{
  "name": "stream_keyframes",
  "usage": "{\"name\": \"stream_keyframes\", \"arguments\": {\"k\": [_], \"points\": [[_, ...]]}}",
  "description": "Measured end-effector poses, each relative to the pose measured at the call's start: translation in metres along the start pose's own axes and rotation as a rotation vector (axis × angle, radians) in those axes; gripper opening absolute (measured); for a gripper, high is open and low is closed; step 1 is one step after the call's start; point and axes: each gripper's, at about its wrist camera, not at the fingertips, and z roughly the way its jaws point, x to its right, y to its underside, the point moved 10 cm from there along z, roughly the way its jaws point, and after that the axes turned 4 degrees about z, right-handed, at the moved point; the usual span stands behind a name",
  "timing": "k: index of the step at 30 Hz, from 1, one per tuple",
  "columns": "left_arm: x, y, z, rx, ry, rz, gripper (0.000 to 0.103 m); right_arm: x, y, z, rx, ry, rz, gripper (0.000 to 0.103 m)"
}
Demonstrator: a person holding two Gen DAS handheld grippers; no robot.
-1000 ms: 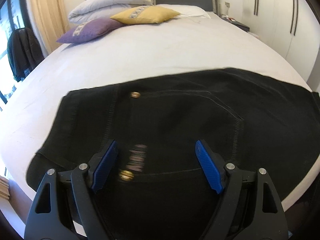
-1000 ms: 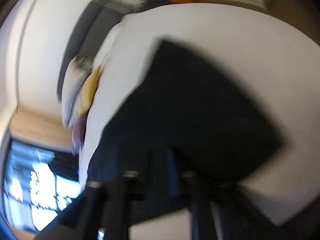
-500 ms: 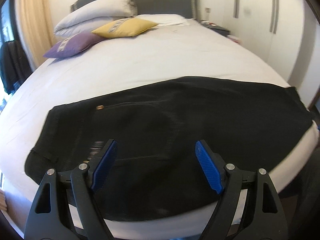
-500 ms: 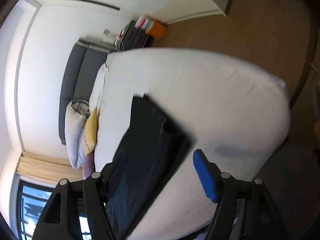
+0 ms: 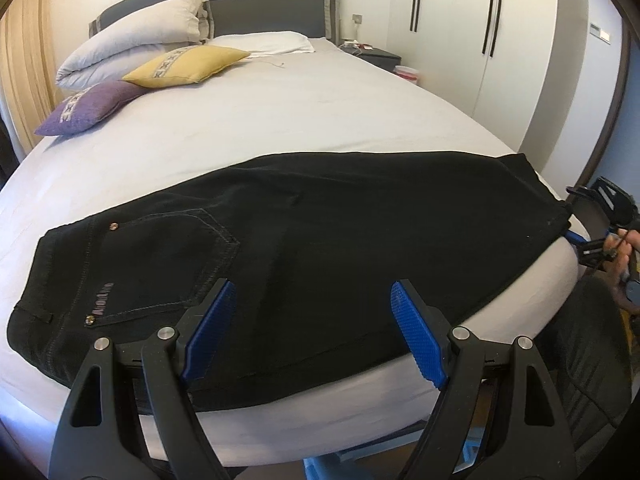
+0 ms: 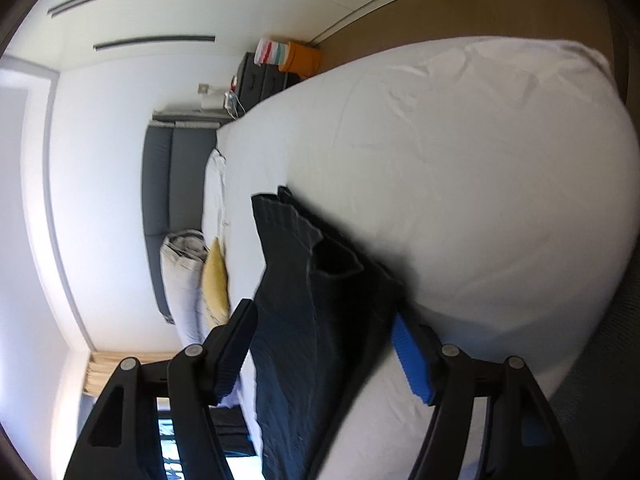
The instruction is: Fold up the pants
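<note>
The black pants [image 5: 320,240] are lying flat along the foot edge of the bed [image 5: 304,120], legs stacked one on the other, so it looks like they're already halved lengthwise. Waistband and back pocket [image 5: 168,264] sit toward the bed's left corner, hems [image 6: 288,216] out at the right corner, a bit of fabric hanging over the edge. Laying them along the edge makes sense imo, both ends are reachable w/o leaning over the mattress.

Left claw [image 5: 312,332] hovers over the seat/thigh area, wide open, nothing between the blue pads [image 5: 416,340], prob just lining up.

Right claw [image 6: 324,352] is rolled on its side at the hem end, open wide w/ the cuff layers sitting in the gap. One pad [image 6: 408,360] is close under the fabric, but I don't see it pinching anything (the cloth isn't bunched or lifted). My guess is it's there to grab the hems and carry them toward the waist.

Further up: yellow cushion [image 5: 188,66], purple cushion [image 5: 88,106], rolled duvet [image 5: 132,52] by the headboard, well clear of the pants.
</note>
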Motion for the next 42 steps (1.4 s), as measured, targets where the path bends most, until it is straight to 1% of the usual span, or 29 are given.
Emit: {"name": "stream_keyframes", "arguments": {"k": [4, 6, 8, 11, 13, 14, 15, 16, 18, 19, 23, 29, 32, 33, 34, 35, 36, 38, 39, 40, 41, 42], "points": [[0.012, 0.0, 0.002, -0.006, 0.02, 0.006, 0.08, -0.006, -0.004, 0.001, 0.018, -0.038, 0.015, 0.07], [0.015, 0.002, 0.002, -0.01, 0.03, 0.007, 0.08, -0.009, -0.005, 0.001, 0.022, -0.077, 0.049, 0.065], [0.018, 0.003, 0.004, -0.018, 0.039, 0.014, 0.08, -0.008, -0.005, 0.006, 0.035, -0.117, 0.113, 0.061], [0.024, 0.006, 0.005, -0.023, 0.051, 0.021, 0.08, -0.007, -0.005, 0.01, 0.069, -0.121, 0.153, 0.05], [0.029, 0.006, 0.005, -0.025, 0.06, 0.026, 0.08, -0.007, -0.004, 0.016, 0.075, -0.1, 0.145, 0.035], [0.029, 0.007, 0.005, -0.026, 0.063, 0.027, 0.08, -0.007, -0.004, 0.019, 0.071, -0.093, 0.137, 0.03], [0.031, 0.008, 0.005, -0.028, 0.066, 0.027, 0.08, -0.006, -0.003, 0.023, 0.068, -0.082, 0.13, 0.021], [0.033, 0.009, 0.006, -0.031, 0.07, 0.027, 0.08, -0.004, -0.003, 0.026, 0.066, -0.07, 0.124, 0.015], [0.035, 0.01, 0.006, -0.033, 0.074, 0.026, 0.08, -0.003, -0.003, 0.028, 0.066, -0.061, 0.108, 0.009], [0.036, 0.01, 0.006, -0.032, 0.077, 0.022, 0.08, -0.003, -0.003, 0.028, 0.066, -0.056, 0.098, 0.007], [0.031, 0.011, 0.007, -0.032, 0.081, -0.004, 0.08, -0.008, 0.0, 0.031, 0.066, -0.04, 0.064, 0.007], [0.008, 0.007, 0.001, -0.012, 0.102, -0.097, 0.08, -0.022, 0.004, 0.029, 0.105, 0.017, -0.017, 0.007], [-0.013, 0.004, -0.005, 0.005, 0.107, -0.143, 0.08, -0.053, 0.017, 0.034, 0.12, 0.057, -0.149, 0.007], [-0.021, 0.003, -0.006, 0.011, 0.103, -0.159, 0.08, -0.069, 0.027, 0.038, 0.113, 0.068, -0.22, 0.007], [-0.031, 0.002, -0.007, 0.014, 0.098, -0.18, 0.08, -0.093, 0.047, 0.047, 0.097, 0.093, -0.342, 0.007], [-0.042, 0.0, -0.007, 0.018, 0.101, -0.208, 0.08, -0.112, 0.068, 0.056, 0.073, 0.112, -0.447, 0.007], [-0.052, -0.002, -0.008, 0.025, 0.107, -0.236, 0.08, -0.13, 0.097, 0.068, 0.034, 0.135, -0.581, 0.007], [-0.067, -0.008, -0.005, 0.038, 0.132, -0.304, 0.081, -0.155, 0.172, 0.097, -0.06, 0.198, -0.887, 0.007], [-0.072, -0.012, -0.003, 0.043, 0.154, -0.337, 0.081, -0.155, 0.199, 0.107, -0.094, 0.223, -0.989, 0.006], [-0.078, -0.017, 0.001, 0.047, 0.196, -0.389, 0.082, -0.15, 0.237, 0.123, -0.148, 0.264, -1.135, 0.006], [-0.082, -0.021, 0.007, 0.046, 0.239, -0.439, 0.083, -0.141, 0.255, 0.131, -0.182, 0.286, -1.186, 0.006], [-0.082, -0.023, 0.013, 0.035, 0.265, -0.47, 0.084, -0.129, 0.271, 0.139, -0.218, 0.314, -1.224, 0.006]]}}
